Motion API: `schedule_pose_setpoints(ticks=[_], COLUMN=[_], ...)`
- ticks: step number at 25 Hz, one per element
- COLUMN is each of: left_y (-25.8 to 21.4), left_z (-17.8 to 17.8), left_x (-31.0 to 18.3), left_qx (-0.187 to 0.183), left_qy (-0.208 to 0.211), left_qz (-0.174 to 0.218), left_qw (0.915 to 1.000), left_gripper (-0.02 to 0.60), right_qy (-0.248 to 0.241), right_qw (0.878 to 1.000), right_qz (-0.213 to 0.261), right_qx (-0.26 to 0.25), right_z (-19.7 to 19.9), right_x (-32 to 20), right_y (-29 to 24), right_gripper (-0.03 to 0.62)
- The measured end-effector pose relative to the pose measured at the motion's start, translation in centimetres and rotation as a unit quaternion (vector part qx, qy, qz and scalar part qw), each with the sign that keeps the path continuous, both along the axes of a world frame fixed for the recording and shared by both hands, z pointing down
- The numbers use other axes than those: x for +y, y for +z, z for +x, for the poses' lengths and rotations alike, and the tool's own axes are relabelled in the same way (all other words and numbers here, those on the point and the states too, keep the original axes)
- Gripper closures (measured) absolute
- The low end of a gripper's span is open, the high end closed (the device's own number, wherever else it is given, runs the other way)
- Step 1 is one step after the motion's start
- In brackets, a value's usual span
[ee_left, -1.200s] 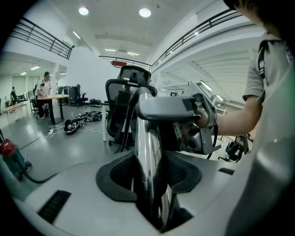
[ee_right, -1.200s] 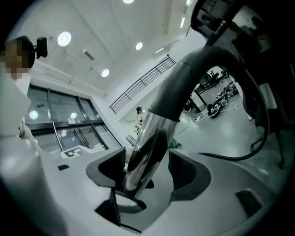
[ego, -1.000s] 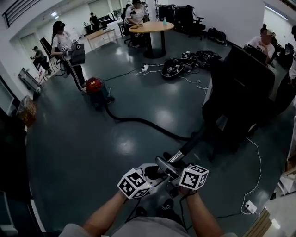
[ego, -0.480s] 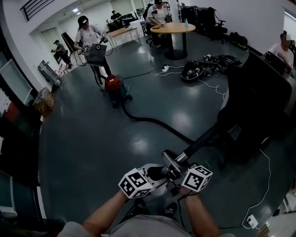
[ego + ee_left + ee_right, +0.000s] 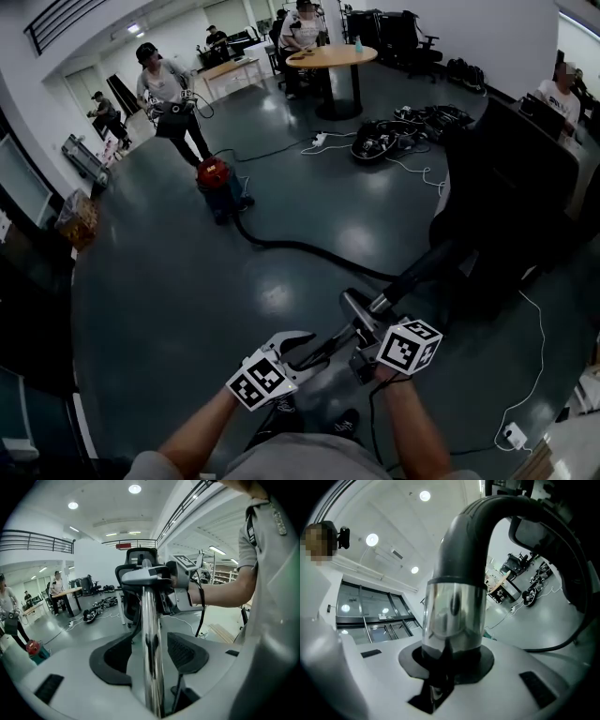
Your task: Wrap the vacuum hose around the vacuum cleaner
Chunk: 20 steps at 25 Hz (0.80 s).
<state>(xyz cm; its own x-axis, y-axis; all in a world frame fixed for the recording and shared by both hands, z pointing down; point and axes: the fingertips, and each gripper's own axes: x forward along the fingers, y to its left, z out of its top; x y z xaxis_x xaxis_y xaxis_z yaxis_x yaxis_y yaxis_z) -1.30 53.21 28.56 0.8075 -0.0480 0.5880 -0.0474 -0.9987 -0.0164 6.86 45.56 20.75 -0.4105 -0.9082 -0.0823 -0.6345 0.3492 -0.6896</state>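
Your right gripper [image 5: 449, 667], jaws just closing, clamps the shiny chrome vacuum tube [image 5: 454, 616]; your left gripper [image 5: 150, 656], jaws just opening, stands apart around that tube.

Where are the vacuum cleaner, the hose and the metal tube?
vacuum cleaner [image 5: 214, 173]: head view, its red top.
hose [image 5: 300, 247]: head view, middle of its black curve.
metal tube [image 5: 151, 639]: left gripper view, its shiny shaft.

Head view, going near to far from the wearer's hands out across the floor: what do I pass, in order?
Metal wand → black hose → red vacuum cleaner → standing person → round wooden table.
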Motion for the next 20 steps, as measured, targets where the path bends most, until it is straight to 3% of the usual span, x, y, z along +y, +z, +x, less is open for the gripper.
schedule_pose_setpoints(ticks=[4,10,14,20], left_y=[0.7,-0.1,-1.7,-4.5], left_z=[-2.7,-7.2,-8.4,-9.7], left_x=[0.0,-4.0,-7.8,-13.7], left_qx=[-0.014,0.01,0.038,0.084], left_qy=[0.029,0.031,0.046,0.076], left_qz=[0.004,0.01,0.031,0.06], left_qw=[0.9995,0.9994,0.9977,0.9917], left_gripper=[0.351,0.351,0.351,0.351], right_qy=[0.016,0.008,-0.024,-0.078], right_qw=[0.999,0.988,0.968,0.929], right_qz=[-0.007,-0.03,-0.056,-0.092], right_qx=[0.042,0.154,0.242,0.351], right_z=[0.0,-3.5,-7.4,-13.0], right_x=[-1.7,-5.0,-7.2,-10.5], right_y=[0.0,-0.1,1.1,3.6], right_gripper=[0.517,0.517,0.517,0.517])
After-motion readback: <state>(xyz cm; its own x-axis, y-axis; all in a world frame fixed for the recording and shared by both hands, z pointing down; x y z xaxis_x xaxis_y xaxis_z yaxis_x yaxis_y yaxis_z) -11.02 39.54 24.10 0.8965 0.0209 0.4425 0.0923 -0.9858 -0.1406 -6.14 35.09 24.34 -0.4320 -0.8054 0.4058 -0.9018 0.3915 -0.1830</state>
